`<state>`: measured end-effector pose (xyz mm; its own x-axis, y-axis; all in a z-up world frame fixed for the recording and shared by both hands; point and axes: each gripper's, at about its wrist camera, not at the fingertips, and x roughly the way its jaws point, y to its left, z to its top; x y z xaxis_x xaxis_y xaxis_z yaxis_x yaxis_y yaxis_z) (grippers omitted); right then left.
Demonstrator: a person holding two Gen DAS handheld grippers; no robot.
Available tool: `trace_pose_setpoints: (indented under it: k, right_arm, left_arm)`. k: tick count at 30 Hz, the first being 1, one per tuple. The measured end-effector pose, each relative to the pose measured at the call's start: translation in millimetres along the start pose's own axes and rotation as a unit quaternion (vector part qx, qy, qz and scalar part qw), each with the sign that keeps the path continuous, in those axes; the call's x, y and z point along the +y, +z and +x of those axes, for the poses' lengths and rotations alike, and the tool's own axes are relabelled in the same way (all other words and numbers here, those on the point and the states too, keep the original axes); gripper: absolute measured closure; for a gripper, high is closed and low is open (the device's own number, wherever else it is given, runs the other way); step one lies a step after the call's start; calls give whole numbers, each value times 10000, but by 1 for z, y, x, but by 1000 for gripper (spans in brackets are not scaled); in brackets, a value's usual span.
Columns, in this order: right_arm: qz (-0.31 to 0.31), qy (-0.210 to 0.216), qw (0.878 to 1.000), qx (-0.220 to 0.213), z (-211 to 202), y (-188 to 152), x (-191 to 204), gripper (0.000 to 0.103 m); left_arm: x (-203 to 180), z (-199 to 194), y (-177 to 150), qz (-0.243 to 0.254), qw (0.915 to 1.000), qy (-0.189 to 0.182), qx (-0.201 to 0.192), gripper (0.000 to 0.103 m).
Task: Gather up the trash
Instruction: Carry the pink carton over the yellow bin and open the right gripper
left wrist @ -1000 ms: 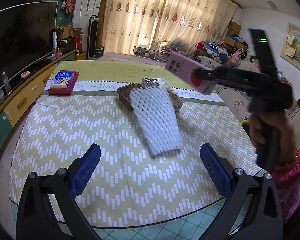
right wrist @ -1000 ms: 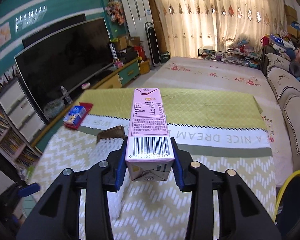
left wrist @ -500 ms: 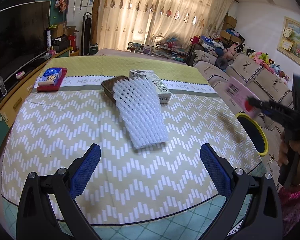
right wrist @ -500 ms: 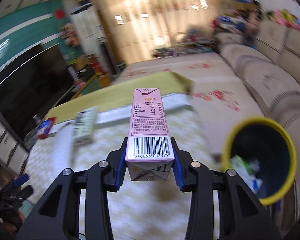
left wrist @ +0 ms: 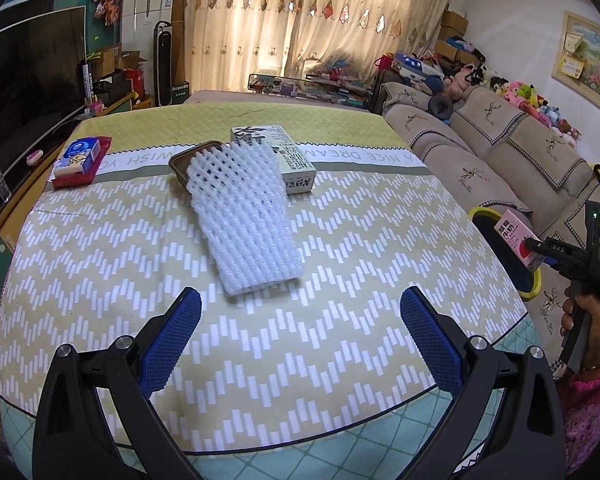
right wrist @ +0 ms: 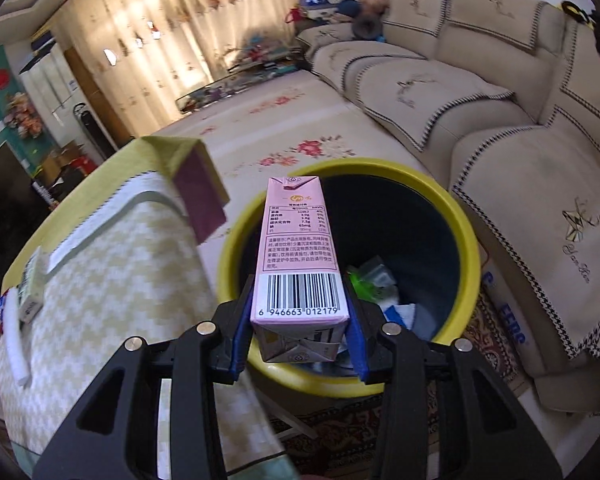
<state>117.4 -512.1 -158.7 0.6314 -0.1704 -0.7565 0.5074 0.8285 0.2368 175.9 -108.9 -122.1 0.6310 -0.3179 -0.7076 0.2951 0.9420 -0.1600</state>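
A pink milk carton (right wrist: 298,248) is clamped between the blue pads of my right gripper (right wrist: 300,332), which is shut on it. The carton hangs over the mouth of a yellow-rimmed bin (right wrist: 466,220) with dark walls and some trash at its bottom. In the left wrist view the same carton (left wrist: 516,238) and right gripper (left wrist: 540,250) sit over the bin (left wrist: 534,282) beside the table's right edge. My left gripper (left wrist: 300,340) stands open above the table's near edge. A white foam net sleeve (left wrist: 246,216) lies just ahead of it.
On the zigzag tablecloth (left wrist: 100,248) stand a brown tray (left wrist: 182,162), a printed box (left wrist: 294,158) and a red tray with a blue pack (left wrist: 80,156). A beige sofa (right wrist: 500,120) runs close behind the bin. A TV cabinet (left wrist: 4,216) borders the table's left side.
The right gripper swung with the carton from over the table to the right and down, over the bin. The left gripper shifted a little, the foam sleeve now more central.
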Motion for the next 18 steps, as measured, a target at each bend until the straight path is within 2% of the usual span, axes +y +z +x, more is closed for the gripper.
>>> trace_pose_setpoints:
  k: [10,13,18]
  right_arm:
    - [162,-246,9996,41,19,5,-32,64]
    - [238,-199,9995,7,18,5,-39,59]
    - [300,-156,9994,-59,14,8,-44,57]
  left_arm:
    - [-19,18,8,90,9998,59,180,5]
    - [-17,21,13,15,9997,136,184,5]
    - [-7,23,20,-158,9991,362,134,5]
